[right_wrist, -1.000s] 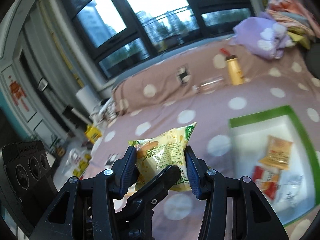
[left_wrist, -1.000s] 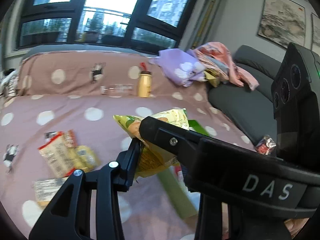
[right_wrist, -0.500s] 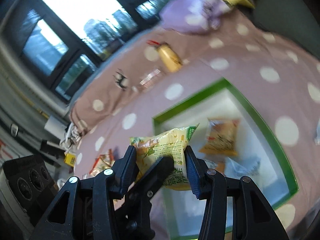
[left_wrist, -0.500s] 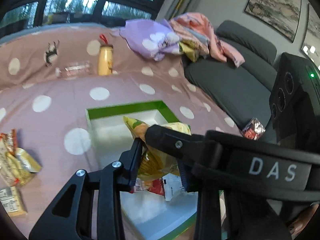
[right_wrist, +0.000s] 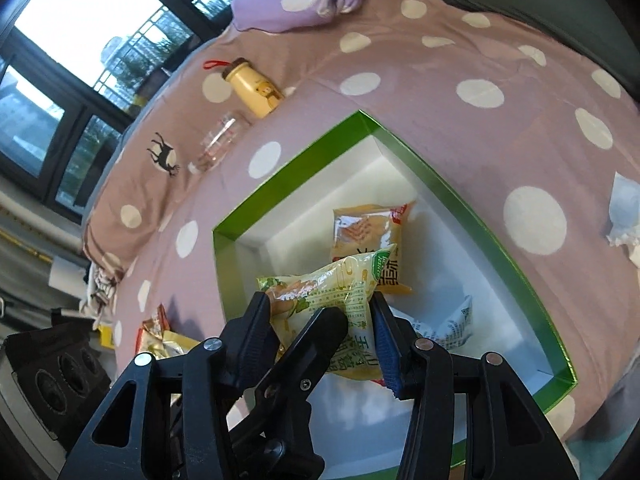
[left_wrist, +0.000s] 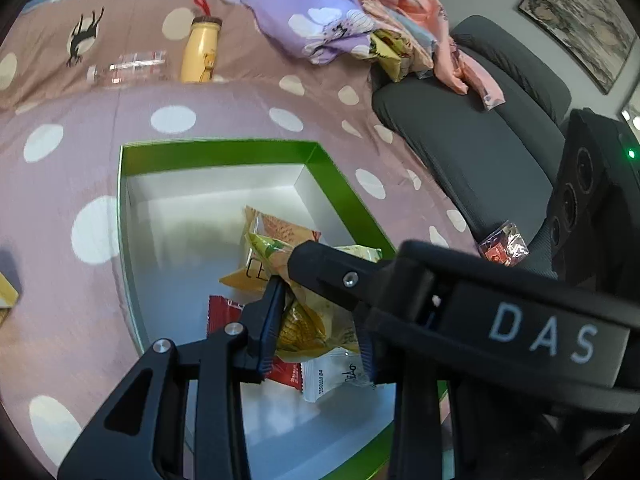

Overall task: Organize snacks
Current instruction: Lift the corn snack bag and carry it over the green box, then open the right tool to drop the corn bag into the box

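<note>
Hovering over the green box's near edge, both hand-held grippers pinched one yellow-green snack bag, left hand-held gripper and right hand-held gripper closed on it, long axis crosswise.

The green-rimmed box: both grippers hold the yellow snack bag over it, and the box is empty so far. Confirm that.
Not empty. The right wrist view shows an orange packet and a white packet already lying in the green-rimmed box. Both the left gripper and right gripper do hold the yellow snack bag over it.
</note>
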`<state>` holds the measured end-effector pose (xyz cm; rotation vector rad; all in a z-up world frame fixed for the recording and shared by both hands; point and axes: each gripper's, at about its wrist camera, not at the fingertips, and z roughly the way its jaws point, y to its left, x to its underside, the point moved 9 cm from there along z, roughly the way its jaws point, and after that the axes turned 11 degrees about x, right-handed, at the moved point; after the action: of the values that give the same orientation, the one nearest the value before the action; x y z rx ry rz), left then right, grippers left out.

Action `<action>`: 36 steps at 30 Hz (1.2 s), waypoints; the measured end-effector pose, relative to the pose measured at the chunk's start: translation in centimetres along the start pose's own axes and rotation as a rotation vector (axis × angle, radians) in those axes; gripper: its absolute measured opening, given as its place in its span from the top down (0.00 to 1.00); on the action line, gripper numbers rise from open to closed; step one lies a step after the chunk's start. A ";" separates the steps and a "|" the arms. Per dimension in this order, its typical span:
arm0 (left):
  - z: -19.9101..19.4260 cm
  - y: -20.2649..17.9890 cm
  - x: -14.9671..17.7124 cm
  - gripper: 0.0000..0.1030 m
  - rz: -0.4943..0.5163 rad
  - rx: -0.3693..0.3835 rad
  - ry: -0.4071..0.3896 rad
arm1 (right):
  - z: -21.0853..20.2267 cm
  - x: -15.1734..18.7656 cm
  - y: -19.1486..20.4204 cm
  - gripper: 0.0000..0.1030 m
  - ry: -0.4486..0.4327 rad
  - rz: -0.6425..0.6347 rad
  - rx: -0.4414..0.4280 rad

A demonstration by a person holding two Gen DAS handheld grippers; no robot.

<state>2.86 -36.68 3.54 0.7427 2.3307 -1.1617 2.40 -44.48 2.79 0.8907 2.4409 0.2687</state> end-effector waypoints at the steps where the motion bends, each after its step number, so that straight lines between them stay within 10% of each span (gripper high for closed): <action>1: 0.2 0.1 0.1 0.68 -0.007 0.001 0.007 | 0.2 0.0 -0.1 0.48 0.006 0.004 0.004; 12: -1.2 0.3 0.2 0.63 -0.060 0.036 -0.033 | 0.0 -0.3 -1.0 0.23 -0.018 0.039 0.016; 16: -4.8 0.3 -0.8 0.41 -0.049 0.026 -0.112 | -2.3 -1.0 -0.3 0.19 -0.115 0.021 -0.013; 36: -26.2 13.3 3.2 0.06 -0.175 -0.383 -0.321 | -6.2 2.3 10.3 0.12 -0.332 -0.261 -0.131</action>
<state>5.23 -7.61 8.39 0.2029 2.2729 -0.7913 3.17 -35.13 10.70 0.5063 2.1703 0.1670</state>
